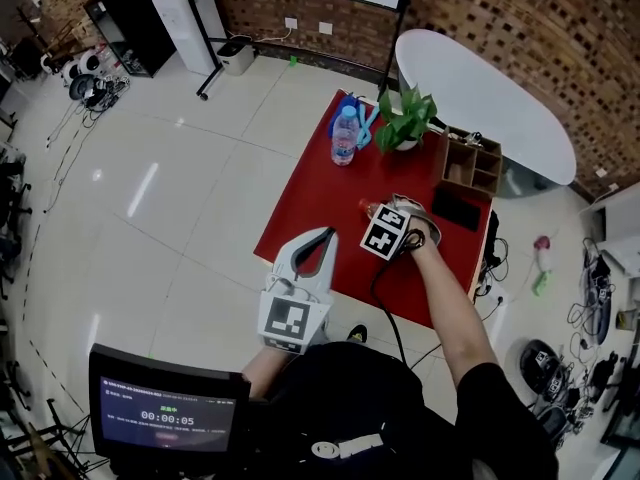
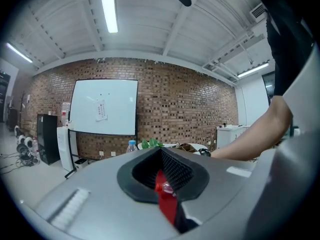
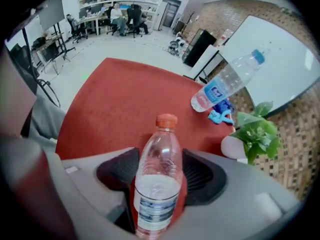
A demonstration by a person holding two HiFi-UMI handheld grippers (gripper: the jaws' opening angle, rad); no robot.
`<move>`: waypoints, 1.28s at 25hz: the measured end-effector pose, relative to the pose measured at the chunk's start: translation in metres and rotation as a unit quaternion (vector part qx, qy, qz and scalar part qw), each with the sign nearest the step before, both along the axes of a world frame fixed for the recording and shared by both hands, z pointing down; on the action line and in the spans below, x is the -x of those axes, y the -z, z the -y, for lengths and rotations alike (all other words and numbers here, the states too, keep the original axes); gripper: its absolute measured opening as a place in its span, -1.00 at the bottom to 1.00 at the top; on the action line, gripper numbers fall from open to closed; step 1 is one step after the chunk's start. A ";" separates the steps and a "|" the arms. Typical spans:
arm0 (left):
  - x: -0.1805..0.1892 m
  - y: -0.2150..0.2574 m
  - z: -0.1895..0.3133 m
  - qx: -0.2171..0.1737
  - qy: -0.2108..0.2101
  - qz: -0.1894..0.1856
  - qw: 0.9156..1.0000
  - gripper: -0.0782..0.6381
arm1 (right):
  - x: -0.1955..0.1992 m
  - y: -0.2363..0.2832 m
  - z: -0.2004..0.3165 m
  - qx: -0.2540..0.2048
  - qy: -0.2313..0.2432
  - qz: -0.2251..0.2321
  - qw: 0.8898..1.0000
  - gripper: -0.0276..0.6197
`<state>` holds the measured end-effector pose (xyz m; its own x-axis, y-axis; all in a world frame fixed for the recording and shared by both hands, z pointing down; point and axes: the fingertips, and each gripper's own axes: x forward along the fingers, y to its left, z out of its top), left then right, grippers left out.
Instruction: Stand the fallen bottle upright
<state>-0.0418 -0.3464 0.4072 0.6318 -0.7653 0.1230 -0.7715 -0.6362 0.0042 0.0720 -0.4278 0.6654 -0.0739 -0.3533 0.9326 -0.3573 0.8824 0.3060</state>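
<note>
The red table [image 1: 310,193] carries the work. The left tongs [image 2: 161,176] hang at its near edge, closed on nothing. The right tongs [image 3: 159,170] clamp the body of the orange-capped water bottle [image 3: 161,144], which lies low over the table, cap pointing away. The grasp looks made. Next, swing the cap upward and seat the base flat.

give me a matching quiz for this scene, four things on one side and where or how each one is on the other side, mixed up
Things:
1. orange-cap bottle
2. blue-cap bottle
3. plant
4. left gripper

Place or state:
a. in a white pot
b. jaws shut, holding nothing
c. between the jaws of the right gripper
d. standing at the far end of the red table

Pairs: 1-c, 2-d, 3-a, 4-b
</note>
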 end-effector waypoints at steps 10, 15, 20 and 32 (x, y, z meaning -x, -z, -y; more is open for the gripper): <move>-0.040 0.009 -0.004 -0.025 -0.049 -0.007 0.998 -0.77 | -0.066 0.136 -0.010 -0.172 -0.191 0.305 0.917 -0.07; -0.053 0.012 -0.018 -0.040 -0.068 0.002 0.997 -0.77 | -0.090 0.155 -0.034 -0.233 -0.230 0.377 0.867 -0.07; -0.062 0.016 -0.021 -0.046 -0.080 0.013 0.996 -0.77 | -0.103 0.124 -0.044 -0.237 -0.259 0.382 0.855 -0.07; -0.069 0.019 -0.021 -0.040 -0.091 0.010 0.995 -0.77 | -0.107 0.120 -0.051 -0.217 -0.262 0.425 0.839 -0.07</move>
<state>0.0276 -0.3249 0.3885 0.7586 -0.6466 0.0801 -0.6432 -0.7629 -0.0657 0.1790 -0.3770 0.5456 -0.3758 -0.8371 0.3975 -0.9130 0.4079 -0.0042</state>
